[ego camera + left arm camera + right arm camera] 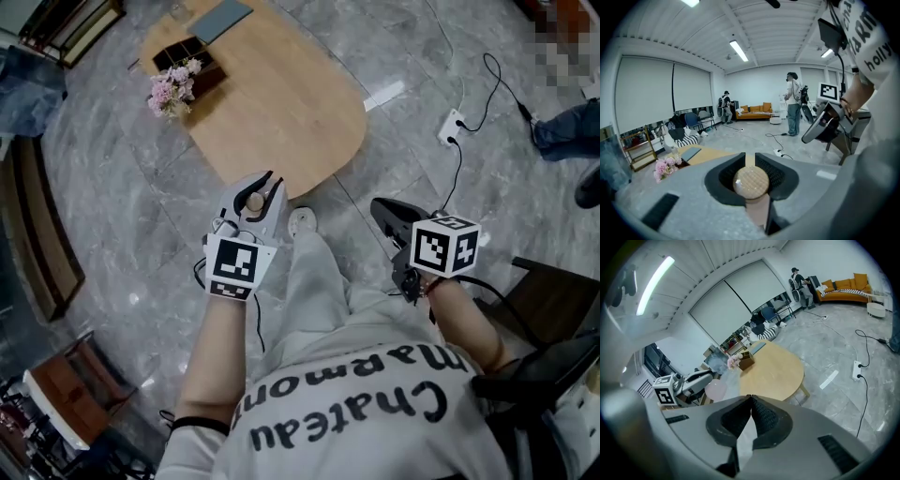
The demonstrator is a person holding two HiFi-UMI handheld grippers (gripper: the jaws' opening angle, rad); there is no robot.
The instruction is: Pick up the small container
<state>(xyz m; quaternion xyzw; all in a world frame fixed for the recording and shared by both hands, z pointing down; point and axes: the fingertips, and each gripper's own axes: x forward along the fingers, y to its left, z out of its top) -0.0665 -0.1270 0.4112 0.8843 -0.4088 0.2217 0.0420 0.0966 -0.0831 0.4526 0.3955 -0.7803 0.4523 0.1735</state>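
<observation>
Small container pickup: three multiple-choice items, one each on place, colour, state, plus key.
1. Where is the small container?
A) on the wooden table
B) between the jaws of the left gripper
C) in the right gripper
2. The flowers are:
A) pink
B) yellow
C) blue
3. The jaws of the right gripper are:
A) wide apart
B) together, empty
C) shut on the small container
1 B: the left gripper view shows its tan top clamped in the jaws.
2 A: pink blooms in the head view.
3 B: the right gripper view shows the tips meeting, nothing between.
</observation>
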